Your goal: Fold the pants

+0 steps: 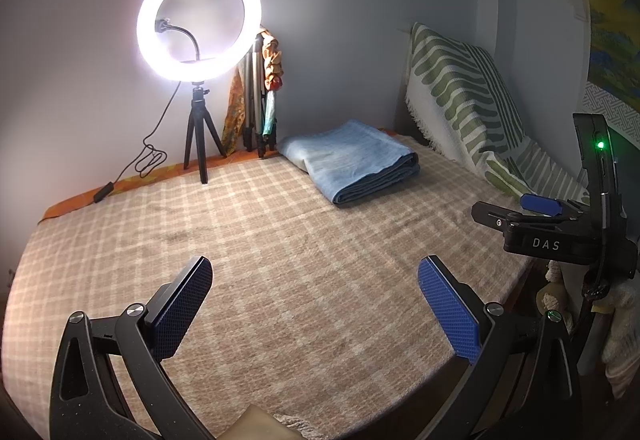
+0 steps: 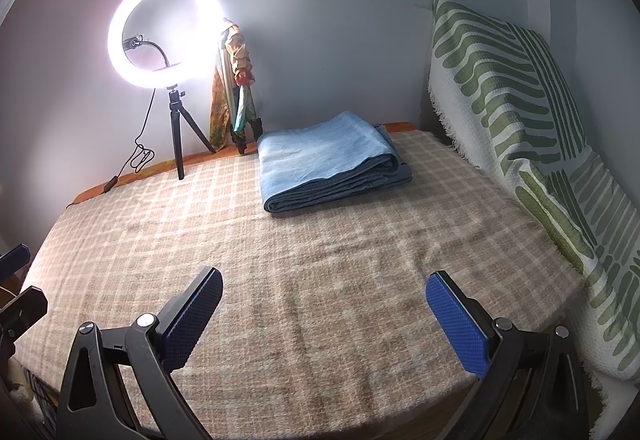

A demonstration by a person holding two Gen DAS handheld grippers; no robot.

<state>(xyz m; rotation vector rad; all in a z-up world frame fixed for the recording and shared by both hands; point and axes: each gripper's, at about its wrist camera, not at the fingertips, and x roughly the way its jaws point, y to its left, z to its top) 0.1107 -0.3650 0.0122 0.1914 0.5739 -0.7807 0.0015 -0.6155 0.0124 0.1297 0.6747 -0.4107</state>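
Observation:
Light blue pants lie folded into a thick rectangle at the far side of the checked beige blanket. My left gripper hovers open over the near part of the blanket, well short of the pants, its blue pads wide apart and empty. My right gripper is likewise open and empty over the blanket's near edge. In the left wrist view the right gripper's body shows at the right, too side-on to read. A bit of the left gripper shows at the right wrist view's left edge.
A lit ring light on a small tripod stands at the back left, its cable trailing over the blanket edge. Folded tripods draped with cloth lean in the corner. A green-striped white throw covers the right side.

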